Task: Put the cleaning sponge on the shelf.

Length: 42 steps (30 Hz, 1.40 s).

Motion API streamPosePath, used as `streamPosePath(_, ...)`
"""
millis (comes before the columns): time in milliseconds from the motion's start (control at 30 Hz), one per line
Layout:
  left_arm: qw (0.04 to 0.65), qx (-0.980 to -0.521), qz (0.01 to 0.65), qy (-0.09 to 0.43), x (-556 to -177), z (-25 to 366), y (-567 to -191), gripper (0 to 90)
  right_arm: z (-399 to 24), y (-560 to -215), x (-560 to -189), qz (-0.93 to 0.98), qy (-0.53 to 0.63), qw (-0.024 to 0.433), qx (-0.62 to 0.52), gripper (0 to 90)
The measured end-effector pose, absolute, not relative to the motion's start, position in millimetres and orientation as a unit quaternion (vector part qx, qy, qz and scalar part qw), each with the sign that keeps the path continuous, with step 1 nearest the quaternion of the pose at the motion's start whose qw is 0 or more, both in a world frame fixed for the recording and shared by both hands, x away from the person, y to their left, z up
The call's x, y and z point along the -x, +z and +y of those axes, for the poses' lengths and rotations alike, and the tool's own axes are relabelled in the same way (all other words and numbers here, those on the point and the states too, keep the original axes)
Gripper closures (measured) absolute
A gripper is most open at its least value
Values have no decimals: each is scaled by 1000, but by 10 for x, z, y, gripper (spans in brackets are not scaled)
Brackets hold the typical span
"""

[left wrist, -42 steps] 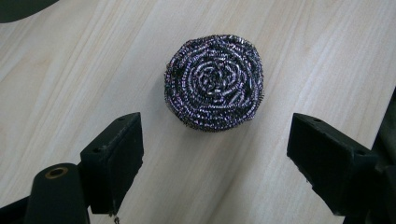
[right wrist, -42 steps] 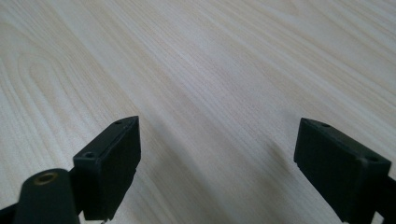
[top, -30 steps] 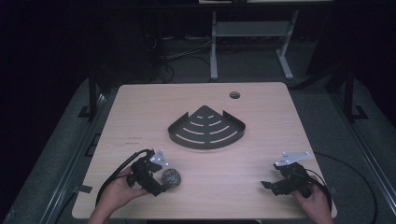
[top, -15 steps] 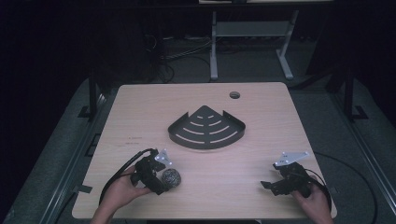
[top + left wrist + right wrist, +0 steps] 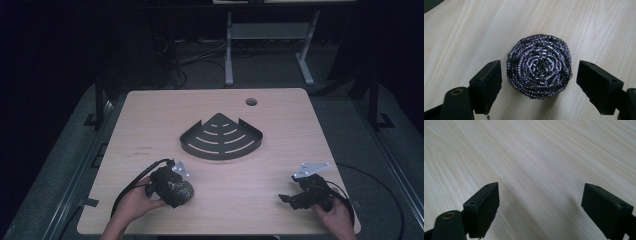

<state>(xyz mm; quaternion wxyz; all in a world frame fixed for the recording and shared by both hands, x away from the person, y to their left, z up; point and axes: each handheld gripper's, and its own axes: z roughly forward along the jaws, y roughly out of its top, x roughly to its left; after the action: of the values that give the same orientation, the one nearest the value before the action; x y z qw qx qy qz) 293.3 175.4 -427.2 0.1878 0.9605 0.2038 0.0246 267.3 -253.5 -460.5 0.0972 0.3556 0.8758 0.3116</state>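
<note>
We have the left gripper (image 5: 184, 191) down over a steel wool scourer (image 5: 539, 65) at the near left of the table (image 5: 280, 125). In the left gripper view the scourer sits flat on the wood, dead between the two black jaws, coil facing the camera. It's round, so no long axis to line up with; any squeeze across it works. The jaws have just been closing with the scourer between them, but there's a thin gap on the left side and a wider one on the right, so pads aren't pressing yet: released, not gripping. The scourer lies a bit nearer the left jaw than the right, so we'd expect the left pad to touch first and nudge it sideways unless the hand shifts slightly towards the wider gap.

The right gripper (image 5: 292, 199) rests at the near right, well apart from the scourer. Its own view gives bare wood between wide-open jaws; it holds nothing. The left hand (image 5: 134, 205) is clearly the nearer one, this pick is its job.

A black slotted corner tray (image 5: 222, 139) sits mid-table, beyond the scourer and to its right, empty. We judge it the likely drop spot, so the carry would go forward and right once the grip is made
</note>
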Motion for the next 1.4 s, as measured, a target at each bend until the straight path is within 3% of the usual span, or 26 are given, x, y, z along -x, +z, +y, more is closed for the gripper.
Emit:
streamPosePath(400, 178, -963, 201, 16, -2978, 1696, -4348, 214, -2539, -4607, -2672, 876, 311, 96, -357, 144)
streamPosePath(833, 174, -964, 199, 15, -2997, 1675, -4371, 320, -2545, -4596, -2671, 875, 313, 98, -357, 144)
streamPosePath(1400, 173, -966, 193, 19, -3029, 1659, -4304, 329, -2554, -4596, -2675, 874, 313, 99, -357, 144)
